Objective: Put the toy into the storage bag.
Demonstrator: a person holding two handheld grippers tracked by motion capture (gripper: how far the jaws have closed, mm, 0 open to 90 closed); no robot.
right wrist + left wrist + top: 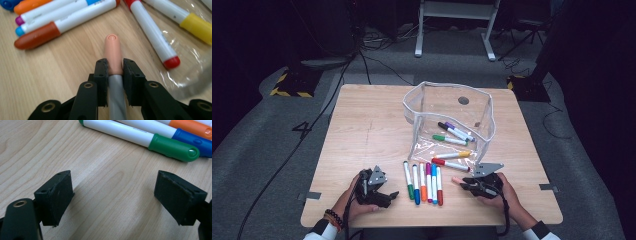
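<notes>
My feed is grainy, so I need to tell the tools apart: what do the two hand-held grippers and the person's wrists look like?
Both are black. The left hand-held gripper and the right hand-held gripper each carry a grey three-cornered plate and square black pads. White cuffs; beaded bracelets on the left wrist.

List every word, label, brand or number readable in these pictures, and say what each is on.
None can be read.
Green-capped marker: no print shows on the barrel.
Blue-capped marker: a thin dark line of print, too small to read.
Light-blue-capped marker: faint grey print, blurred.
Red-capped marker: faint print, blurred.
Clear pouch: no label visible.
</notes>
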